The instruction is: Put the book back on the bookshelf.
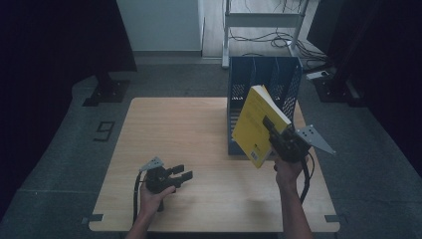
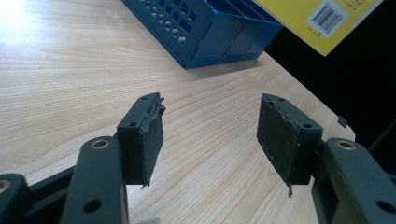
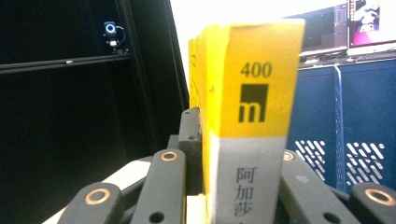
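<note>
Count: one yellow book (image 1: 255, 123), one blue file rack (image 1: 284, 79) with three slots visible, one wooden table (image 1: 189, 134). Two grippers: left gripper (image 1: 182, 173), right gripper (image 1: 271, 130). Two hands, one per gripper. One grey plate per gripper, two total.

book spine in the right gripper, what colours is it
The paperback book's spine is yellow above and grey below, with dark print; the right gripper view shows it best.

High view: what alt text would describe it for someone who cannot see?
The right gripper holds a thick yellow paperback book tilted before a blue perforated plastic file rack. The left gripper rests open on the light wooden table.
</note>
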A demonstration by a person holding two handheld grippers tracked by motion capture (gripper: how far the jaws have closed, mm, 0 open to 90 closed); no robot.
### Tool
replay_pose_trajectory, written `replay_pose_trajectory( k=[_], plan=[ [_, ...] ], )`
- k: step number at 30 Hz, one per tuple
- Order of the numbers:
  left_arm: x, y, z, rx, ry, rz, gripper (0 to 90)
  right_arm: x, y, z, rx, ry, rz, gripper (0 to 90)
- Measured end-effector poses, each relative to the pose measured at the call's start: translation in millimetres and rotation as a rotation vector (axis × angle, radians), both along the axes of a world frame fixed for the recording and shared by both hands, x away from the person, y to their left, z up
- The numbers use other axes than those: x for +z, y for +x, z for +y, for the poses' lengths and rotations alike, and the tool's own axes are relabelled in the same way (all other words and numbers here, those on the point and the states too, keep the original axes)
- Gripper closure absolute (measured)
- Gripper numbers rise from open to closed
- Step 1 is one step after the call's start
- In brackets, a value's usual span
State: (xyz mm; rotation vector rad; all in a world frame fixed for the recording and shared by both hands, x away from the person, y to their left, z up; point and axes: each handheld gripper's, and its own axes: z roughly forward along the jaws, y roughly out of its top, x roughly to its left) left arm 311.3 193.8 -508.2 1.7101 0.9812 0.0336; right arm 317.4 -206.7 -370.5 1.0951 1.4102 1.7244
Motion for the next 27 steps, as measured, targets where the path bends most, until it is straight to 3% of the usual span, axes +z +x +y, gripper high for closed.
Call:
replay_pose_trajectory(
  k=[27],
  plan=[
    [0.0,0.6,2.1,0.007,-0.005,0.001,40.6,7.6,24.3,7.7,-0.040,-0.021,0.013,74.5]
  ],
)
